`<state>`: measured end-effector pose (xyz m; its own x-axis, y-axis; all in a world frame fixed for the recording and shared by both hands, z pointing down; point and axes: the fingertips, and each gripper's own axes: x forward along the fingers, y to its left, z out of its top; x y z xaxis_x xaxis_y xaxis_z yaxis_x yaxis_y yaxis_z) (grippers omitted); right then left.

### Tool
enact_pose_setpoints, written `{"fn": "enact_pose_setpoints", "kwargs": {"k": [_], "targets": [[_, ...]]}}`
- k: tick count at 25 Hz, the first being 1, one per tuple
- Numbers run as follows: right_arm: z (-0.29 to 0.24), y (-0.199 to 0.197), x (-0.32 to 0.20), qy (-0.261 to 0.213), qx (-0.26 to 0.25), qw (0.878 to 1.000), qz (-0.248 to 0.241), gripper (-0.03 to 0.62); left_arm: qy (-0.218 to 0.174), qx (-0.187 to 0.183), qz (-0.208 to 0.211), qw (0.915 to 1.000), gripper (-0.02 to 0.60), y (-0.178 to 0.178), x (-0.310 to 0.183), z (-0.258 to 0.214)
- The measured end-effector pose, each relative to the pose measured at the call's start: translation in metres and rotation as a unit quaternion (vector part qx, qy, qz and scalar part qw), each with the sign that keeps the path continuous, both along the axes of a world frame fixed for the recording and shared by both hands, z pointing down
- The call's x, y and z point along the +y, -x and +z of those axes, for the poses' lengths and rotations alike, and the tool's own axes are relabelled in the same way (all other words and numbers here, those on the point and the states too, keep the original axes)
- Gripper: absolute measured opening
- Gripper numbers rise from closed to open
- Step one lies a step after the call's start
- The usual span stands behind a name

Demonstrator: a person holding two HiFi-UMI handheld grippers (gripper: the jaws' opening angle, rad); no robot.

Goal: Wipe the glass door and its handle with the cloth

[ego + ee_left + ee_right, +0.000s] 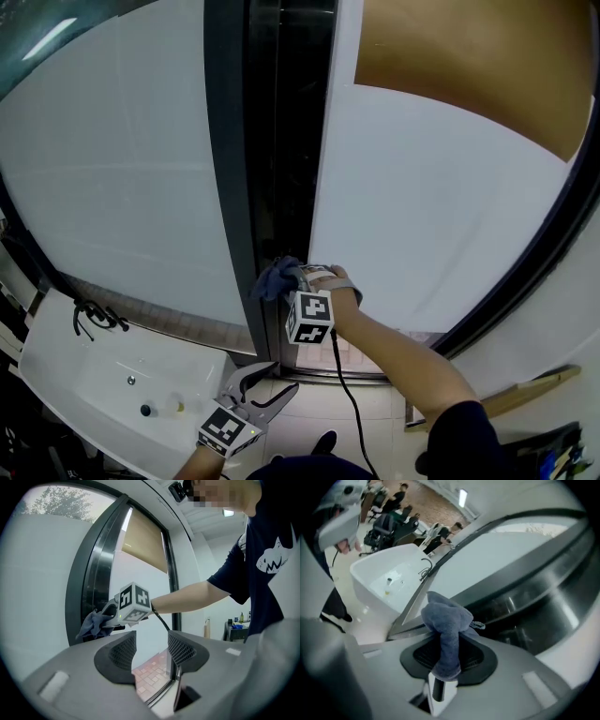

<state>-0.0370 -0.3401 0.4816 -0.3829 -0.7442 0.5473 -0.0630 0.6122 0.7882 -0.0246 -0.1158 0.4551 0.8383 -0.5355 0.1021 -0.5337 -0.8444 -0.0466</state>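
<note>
My right gripper [447,660] clamps the cloth [446,623], bunched forward to rub the dark door frame [281,141]. My left gripper [151,651], wide and empty, hangs below that frame, kept clear.

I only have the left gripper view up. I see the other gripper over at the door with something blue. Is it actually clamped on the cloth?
Observer: Yes. In the right gripper view, the right gripper has its jaws shut on the blue-grey cloth, which bunches out past the tips.
Operator: Is the cloth on glass or on frame?
Observer: The head view puts it at the dark upright frame between the two pale panes, not out on the glass.
Operator: Where is my left gripper relative to that?
Observer: In the head view, the left gripper is lower and to the left, apart from the door, beside a white counter.
</note>
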Motion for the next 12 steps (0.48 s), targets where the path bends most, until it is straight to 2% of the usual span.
{"fn": "enact_pose_setpoints", "kwargs": {"k": [2,4,8,12], "targets": [[0.019,0.008,-0.007,-0.051,0.071,0.996,-0.013,0.092,0.001,0.0,-0.007,1.0,0.206,0.004,0.0,0.002],[0.035,0.005,-0.013,-0.082,0.126,0.989,-0.015,0.092,0.002,0.002,-0.015,0.9999,0.206,0.009,-0.001,0.002],[0.05,-0.009,-0.01,-0.113,0.172,0.978,-0.03,0.092,0.006,0.007,-0.023,0.9997,0.206,0.017,-0.001,0.003],[0.054,-0.028,-0.003,-0.118,0.183,0.976,-0.032,0.092,0.005,0.008,-0.02,0.9998,0.206,0.017,-0.002,0.002]]}}
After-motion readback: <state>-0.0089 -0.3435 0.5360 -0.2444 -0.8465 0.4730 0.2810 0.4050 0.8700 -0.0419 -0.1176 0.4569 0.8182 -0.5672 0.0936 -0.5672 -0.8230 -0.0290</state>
